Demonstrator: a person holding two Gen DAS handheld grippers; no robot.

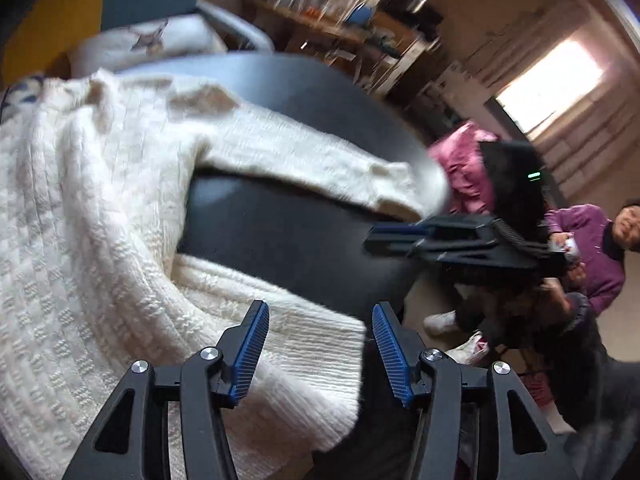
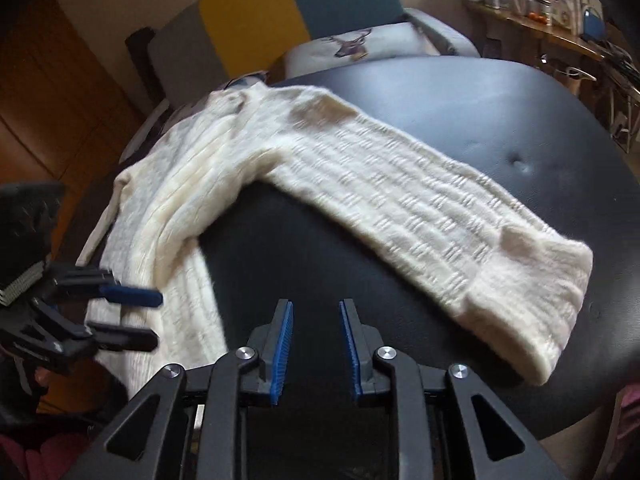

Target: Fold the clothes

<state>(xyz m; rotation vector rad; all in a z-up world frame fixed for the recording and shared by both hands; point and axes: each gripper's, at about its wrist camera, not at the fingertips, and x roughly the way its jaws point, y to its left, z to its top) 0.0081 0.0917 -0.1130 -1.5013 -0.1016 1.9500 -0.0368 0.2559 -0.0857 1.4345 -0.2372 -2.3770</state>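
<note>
Lying on dark round table (image 2: 500,120): cream sweater (image 2: 360,184); both claws apart, empty; cluttered shelf (image 2: 560,32) behind.

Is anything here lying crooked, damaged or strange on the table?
Yes. The cream knitted sweater lies askew on the dark round table: one sleeve stretches out across it, and the body hangs over the edge in the right wrist view. I see no damage or spill. Neither gripper holds it.

Home (cushioned armchair (image 2: 280,20), cluttered shelf (image 2: 560,20))
</note>
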